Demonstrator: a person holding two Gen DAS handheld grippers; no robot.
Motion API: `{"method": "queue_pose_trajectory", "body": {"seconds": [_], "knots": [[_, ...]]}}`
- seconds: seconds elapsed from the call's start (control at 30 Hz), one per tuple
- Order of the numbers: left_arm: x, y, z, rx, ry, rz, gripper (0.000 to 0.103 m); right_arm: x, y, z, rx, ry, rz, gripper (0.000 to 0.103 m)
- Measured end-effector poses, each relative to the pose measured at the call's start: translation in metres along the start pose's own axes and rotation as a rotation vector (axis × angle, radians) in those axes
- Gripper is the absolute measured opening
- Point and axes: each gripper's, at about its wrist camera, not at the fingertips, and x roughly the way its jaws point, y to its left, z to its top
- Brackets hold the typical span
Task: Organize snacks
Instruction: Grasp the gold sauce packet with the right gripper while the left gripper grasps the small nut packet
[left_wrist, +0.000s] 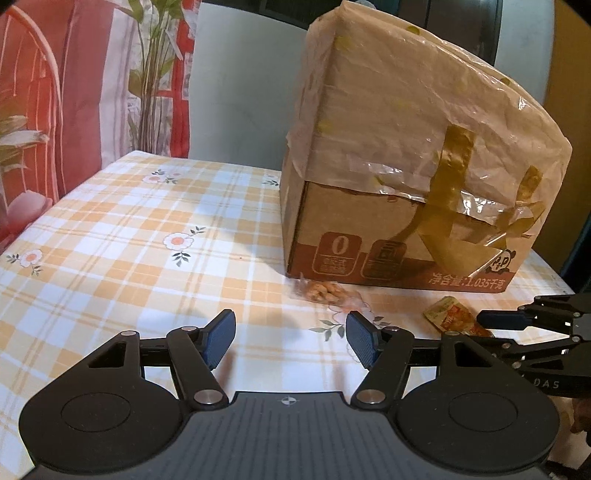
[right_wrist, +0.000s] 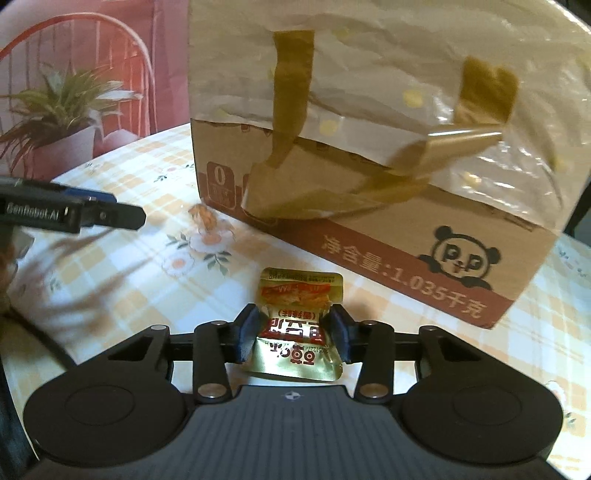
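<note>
A: How is the right gripper (right_wrist: 295, 332) set?

B: It points down at the table (right_wrist: 122, 280) on a slant, low over the cloth. Its two blue pads are pressed against the sides of a gold snack packet (right_wrist: 299, 317), so it is clamped on that packet. The foil bulges a little between the pads, with red print across its middle. The packet's far end sticks out ahead of the fingertips and its near end runs back under the gripper body.

A: And the left gripper (left_wrist: 291, 341)?

B: Also tilted down toward the table, with its pads standing well apart and only the checked cloth between them. Just ahead of its fingertips, slightly to the right, lies a clear bag of orange snacks (left_wrist: 325, 291), touching the foot of the box.

A: Which box?

B: A cardboard box (right_wrist: 406, 236) straight ahead of both grippers, standing on the table. Crumpled plastic wrap covers its upper part, and strips of brown tape (left_wrist: 448, 184) run down its front. A panda drawing and red print sit along its lower edge. What is inside I cannot tell; the top is covered.

A: Do the grippers meet?

B: No. In the left view the right gripper comes in from the right, just beside the left one, with the gold packet at its tips.
</note>
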Motion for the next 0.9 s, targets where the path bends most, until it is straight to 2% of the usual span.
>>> {"method": "queue_pose_trajectory", "body": {"seconds": [0.1,0.2,0.3,0.33,0.37,0.43,0.53,0.67,0.9], "knots": [[0.006,-0.001,0.004,-0.026,0.038,0.002,0.068,-0.008,-0.012,-0.008,0.017,-0.030,-0.003,0.033],[0.015,-0.005,0.008,-0.050,0.083,0.014,0.068,-0.008,-0.021,-0.013,0.085,-0.054,0.005,0.033],[0.026,-0.011,0.013,-0.081,0.114,0.038,0.068,-0.008,-0.021,-0.014,0.098,-0.064,0.016,0.033],[0.029,-0.013,0.015,-0.097,0.120,0.045,0.066,-0.008,-0.022,-0.015,0.105,-0.066,0.020,0.033],[0.034,-0.016,0.018,-0.121,0.126,0.054,0.059,-0.008,-0.022,-0.015,0.112,-0.068,0.024,0.033],[0.041,-0.020,0.023,-0.166,0.145,0.063,0.052,-0.007,-0.025,-0.017,0.125,-0.071,0.033,0.033],[0.049,-0.027,0.028,-0.238,0.162,0.074,0.051,-0.009,-0.027,-0.019,0.134,-0.075,0.040,0.033],[0.057,-0.040,0.031,-0.234,0.161,0.117,0.051,-0.010,-0.027,-0.020,0.138,-0.083,0.057,0.033],[0.072,-0.057,0.034,-0.159,0.133,0.254,0.050,-0.012,-0.029,-0.021,0.146,-0.089,0.088,0.033]]}}
